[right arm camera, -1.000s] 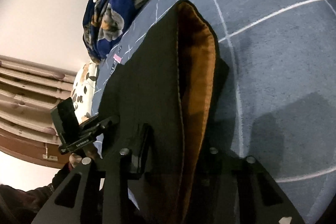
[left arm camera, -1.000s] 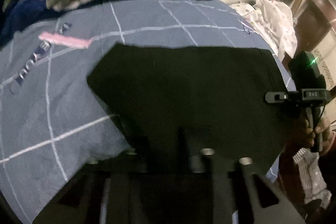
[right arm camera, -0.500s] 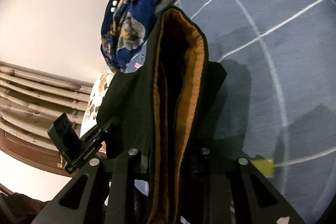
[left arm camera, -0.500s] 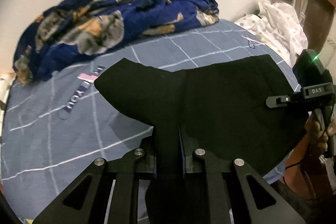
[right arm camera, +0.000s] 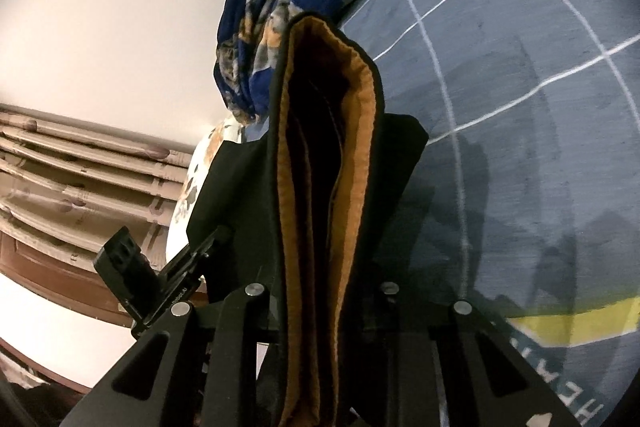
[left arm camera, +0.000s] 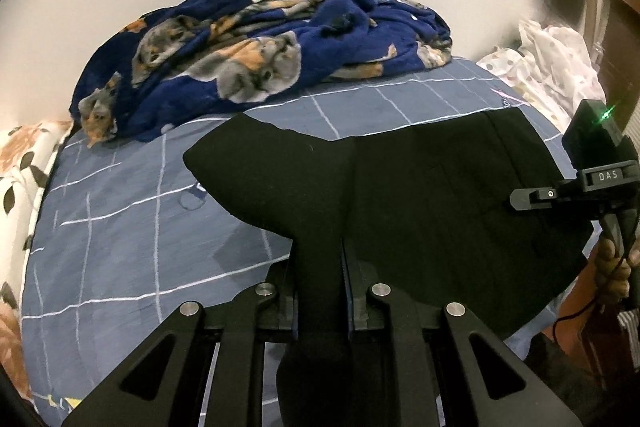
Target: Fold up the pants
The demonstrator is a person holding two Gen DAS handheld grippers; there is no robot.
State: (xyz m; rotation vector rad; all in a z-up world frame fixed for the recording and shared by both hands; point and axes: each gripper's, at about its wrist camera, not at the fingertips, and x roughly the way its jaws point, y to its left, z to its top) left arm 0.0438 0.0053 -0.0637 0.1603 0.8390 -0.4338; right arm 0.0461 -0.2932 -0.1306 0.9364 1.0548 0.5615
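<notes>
1. Black pants (left arm camera: 440, 211) hang over the blue checked bedsheet (left arm camera: 120, 227), lifted at both ends, in front of the dog-print blanket (left arm camera: 256, 63).
2. The left gripper (left arm camera: 320, 291) is pinched tight on a bunched bit of cloth. This narrow bit could slide out, and that side would drop onto the bedsheet.
3. The right gripper (right arm camera: 320, 307) is squeezed on the thick waistband with its orange lining (right arm camera: 352, 163). So many layers could slip apart there.
4. If one hand pulls harder, the fold could land crooked near the blanket.
</notes>
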